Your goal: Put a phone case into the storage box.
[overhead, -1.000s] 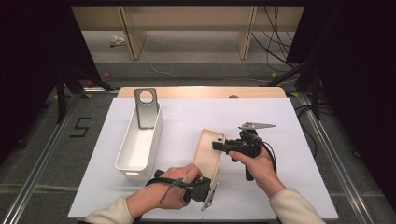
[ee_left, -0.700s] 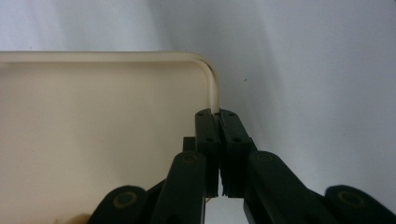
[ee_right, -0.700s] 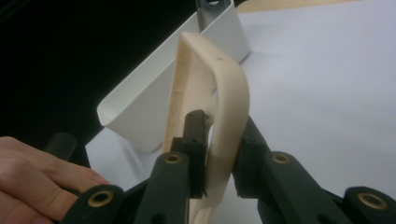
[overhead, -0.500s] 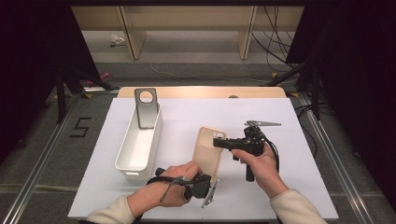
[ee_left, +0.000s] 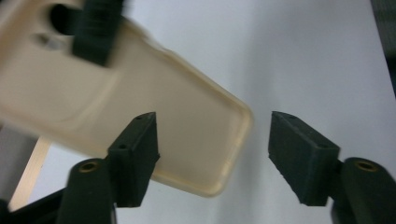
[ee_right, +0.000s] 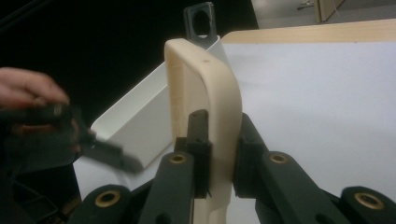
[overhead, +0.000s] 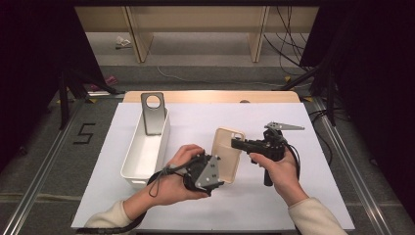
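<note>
- Nearest, left gripper (overhead: 221, 172): jaws just opened and now standing apart, the near end of the cream phone case (overhead: 228, 154) lying between them but untouched (clear air on both sides in the left gripper view (ee_left: 212, 156)).
- Phone case (ee_left: 140, 116) lifted off the white table (overhead: 313, 196), tilted, its camera-cutout end pointing far; positioned near the table's middle, just right of the white bin (overhead: 145, 152).
- A little farther and to the right, right gripper (overhead: 236, 143): clamped on the case's right long edge, pads pressing both faces of the rim (plain in the right gripper view (ee_right: 218, 154), case (ee_right: 205, 88) standing on edge).
- Step in hand, by judgement: a handover, grip passed from left to right, so the right alone bears the case.
- Next move, likely: left pulled clear toward the near side without brushing the loose end; right kept firm, since an edge grip lets a thin shell swivel.
- Farther left: grey metal plate (overhead: 152, 111) with a round hole, leaning upright in the bin's far end.
- Probable destination: the bin, though not certain.
</note>
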Tool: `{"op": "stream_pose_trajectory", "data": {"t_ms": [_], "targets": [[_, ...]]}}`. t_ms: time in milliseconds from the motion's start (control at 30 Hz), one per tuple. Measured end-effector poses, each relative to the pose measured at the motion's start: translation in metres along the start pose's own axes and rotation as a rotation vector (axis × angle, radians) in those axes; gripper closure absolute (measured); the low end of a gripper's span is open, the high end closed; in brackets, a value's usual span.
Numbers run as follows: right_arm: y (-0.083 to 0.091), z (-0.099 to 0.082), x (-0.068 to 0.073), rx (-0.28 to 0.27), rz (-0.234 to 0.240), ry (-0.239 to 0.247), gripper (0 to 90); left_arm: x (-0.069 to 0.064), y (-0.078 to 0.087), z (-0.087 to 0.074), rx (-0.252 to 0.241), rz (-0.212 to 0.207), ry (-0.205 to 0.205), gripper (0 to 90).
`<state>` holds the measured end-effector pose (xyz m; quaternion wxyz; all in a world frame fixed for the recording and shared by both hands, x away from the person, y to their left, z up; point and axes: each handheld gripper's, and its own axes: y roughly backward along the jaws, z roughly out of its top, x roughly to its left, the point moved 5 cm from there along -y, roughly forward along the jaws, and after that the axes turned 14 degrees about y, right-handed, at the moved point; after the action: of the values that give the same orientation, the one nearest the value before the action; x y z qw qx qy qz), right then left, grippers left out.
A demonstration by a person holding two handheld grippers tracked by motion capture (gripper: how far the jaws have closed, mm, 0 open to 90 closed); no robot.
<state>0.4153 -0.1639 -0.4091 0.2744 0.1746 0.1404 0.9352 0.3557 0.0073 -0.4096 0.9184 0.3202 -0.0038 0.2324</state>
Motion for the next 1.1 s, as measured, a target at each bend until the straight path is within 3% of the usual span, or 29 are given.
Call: {"op": "stream_pose_trajectory", "data": {"t_ms": [133,200,333,467,600,800,1100], "targets": [[0.000,0.000,0.001,0.006,-0.006,0.014,80.5,0.019,0.003,0.001,-0.069,0.074,0.147,26.3],[-0.001,0.000,0.001,0.007,-0.006,0.020,80.5,0.026,0.004,0.001,-0.097,0.091,0.215,26.5],[-0.001,0.000,0.002,0.003,-0.021,0.037,80.5,0.035,0.007,0.003,-0.159,0.064,0.354,32.9],[-0.002,-0.001,0.002,0.010,-0.027,0.043,80.6,0.044,0.008,0.003,-0.176,0.113,0.412,35.8],[-0.002,0.000,0.003,0.005,-0.029,0.057,80.6,0.050,0.008,0.003,-0.180,0.120,0.504,44.0],[-0.001,0.000,0.003,0.004,-0.037,0.064,80.5,0.060,0.006,0.008,-0.215,0.149,0.536,49.7],[-0.002,-0.001,0.003,0.001,-0.039,0.075,80.5,0.061,-0.005,0.015,-0.234,0.104,0.588,57.2]]}}
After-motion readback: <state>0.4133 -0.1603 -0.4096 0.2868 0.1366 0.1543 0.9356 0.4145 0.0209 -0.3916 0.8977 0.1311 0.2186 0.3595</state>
